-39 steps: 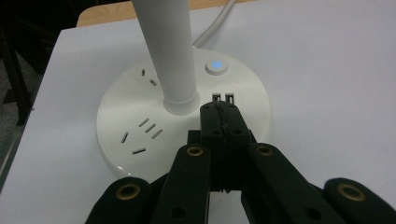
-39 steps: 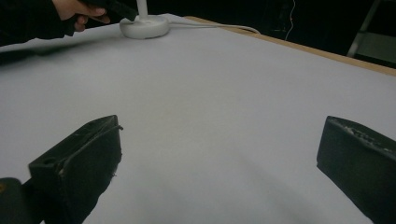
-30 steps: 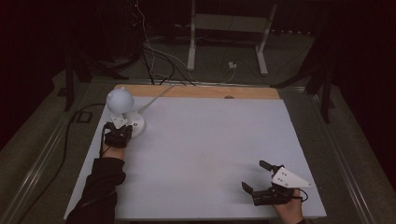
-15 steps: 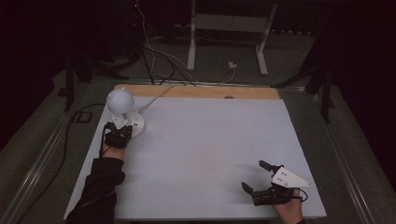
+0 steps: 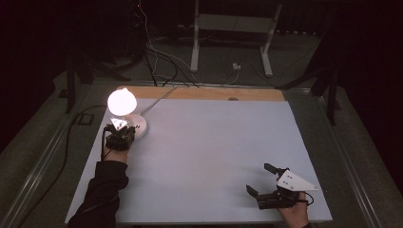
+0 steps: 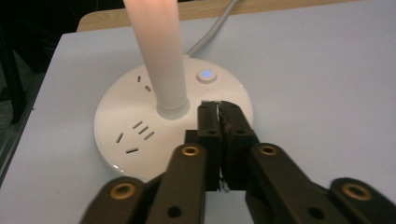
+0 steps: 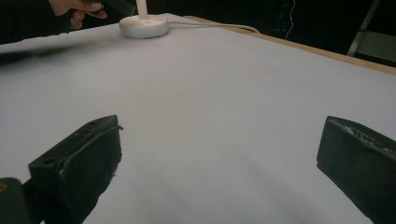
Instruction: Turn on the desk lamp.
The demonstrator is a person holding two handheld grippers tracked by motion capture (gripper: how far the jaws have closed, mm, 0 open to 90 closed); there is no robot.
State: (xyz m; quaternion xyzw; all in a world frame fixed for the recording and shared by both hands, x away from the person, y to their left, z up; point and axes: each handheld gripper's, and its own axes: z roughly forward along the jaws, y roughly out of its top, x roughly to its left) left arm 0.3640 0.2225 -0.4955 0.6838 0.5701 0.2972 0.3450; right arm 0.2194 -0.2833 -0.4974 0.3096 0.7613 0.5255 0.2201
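Lit now where a moment ago it was dark, the lamp's globe [image 5: 122,101] glows white while both grippers sit where they were. Jaws pressed together, the left gripper [image 6: 218,112] rests its tips on the round lamp base [image 6: 140,135] beside the blue-lit button [image 6: 206,74], at the counter's [image 5: 214,156] far left corner. Jaws wide apart and empty, the right gripper [image 5: 264,179] sits near the counter's near right corner.

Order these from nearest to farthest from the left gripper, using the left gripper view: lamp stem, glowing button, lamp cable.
From the left gripper:
1. Lamp stem, just left of the tips.
2. Glowing button, on the base beyond the tips.
3. Lamp cable, running off behind the base.
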